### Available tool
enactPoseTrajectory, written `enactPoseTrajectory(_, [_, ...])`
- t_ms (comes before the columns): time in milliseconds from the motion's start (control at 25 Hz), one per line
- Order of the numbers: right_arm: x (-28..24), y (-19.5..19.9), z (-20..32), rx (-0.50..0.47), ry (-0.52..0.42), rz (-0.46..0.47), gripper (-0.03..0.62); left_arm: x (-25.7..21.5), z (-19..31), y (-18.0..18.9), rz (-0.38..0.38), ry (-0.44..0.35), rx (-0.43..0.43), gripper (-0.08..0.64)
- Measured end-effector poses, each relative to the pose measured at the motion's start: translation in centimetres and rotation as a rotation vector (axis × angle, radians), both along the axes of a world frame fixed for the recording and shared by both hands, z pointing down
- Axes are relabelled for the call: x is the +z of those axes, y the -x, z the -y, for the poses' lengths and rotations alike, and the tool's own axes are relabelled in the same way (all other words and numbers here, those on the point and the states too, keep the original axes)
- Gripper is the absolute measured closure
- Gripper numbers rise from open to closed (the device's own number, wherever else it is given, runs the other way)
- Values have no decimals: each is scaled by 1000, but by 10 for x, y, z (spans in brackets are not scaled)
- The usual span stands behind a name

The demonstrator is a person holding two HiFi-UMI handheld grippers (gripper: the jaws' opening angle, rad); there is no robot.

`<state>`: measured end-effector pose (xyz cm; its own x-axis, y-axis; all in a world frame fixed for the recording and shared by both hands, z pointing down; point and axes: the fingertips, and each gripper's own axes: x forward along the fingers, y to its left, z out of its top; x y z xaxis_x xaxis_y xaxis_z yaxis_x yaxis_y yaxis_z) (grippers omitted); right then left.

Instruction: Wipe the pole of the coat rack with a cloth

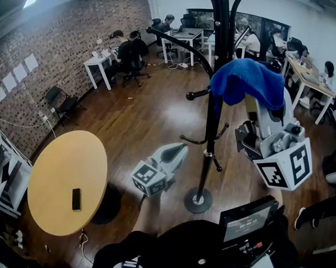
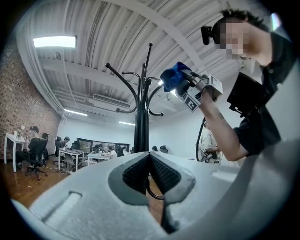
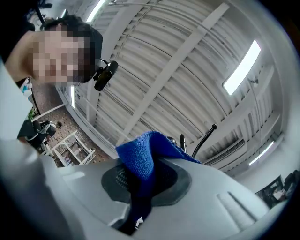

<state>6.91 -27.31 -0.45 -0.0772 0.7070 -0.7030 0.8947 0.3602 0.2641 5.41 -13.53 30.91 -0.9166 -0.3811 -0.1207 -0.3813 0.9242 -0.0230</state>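
Blue cloth [image 3: 140, 157] between right fingers [image 3: 117, 179] (tight)

You've got a brick wall [image 1: 69, 40] on your left with white papers [image 1: 13, 79] stuck on it, over a shiny wood floor [image 1: 139, 121]. A round table [image 1: 58, 174] with a phone [image 1: 76, 199] sits near it. There's a black chair [image 1: 61, 102] by the wall and white desks [image 1: 101, 64] with people further back. Strip lights [image 2: 55, 41] hang on a ribbed white ceiling [image 3: 187, 56].

A: Head view?
B: From above, steeply down; tall black metal coat rack [image 1: 211, 129] close ahead.
A: Gripper views?
B: Both tilt up toward white ribbed ceiling [image 2: 140, 28]; all three share that rack.
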Motion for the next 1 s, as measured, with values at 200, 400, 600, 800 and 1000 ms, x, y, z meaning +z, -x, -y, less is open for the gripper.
enactPoseTrajectory(200, [12,18,-8,19,-40,-40,566,1,0,1,4,-8,7,565])
enactPoseTrajectory(400, [44,65,-30,25,-117,-225,566,-2,10,0,-6,-16,41,565])
enactPoseTrajectory(600, [128,128,-60,40,-273,-430,566,4,14,2,-19,-32,54,565])
enactPoseTrajectory(800, [222,144,-72,51,-362,-580,566,11,14,2,-32,-38,63,565])
enactPoseTrajectory(1000, [342,140,-81,138,-601,-745,566,17,10,5,-43,-51,86,565])
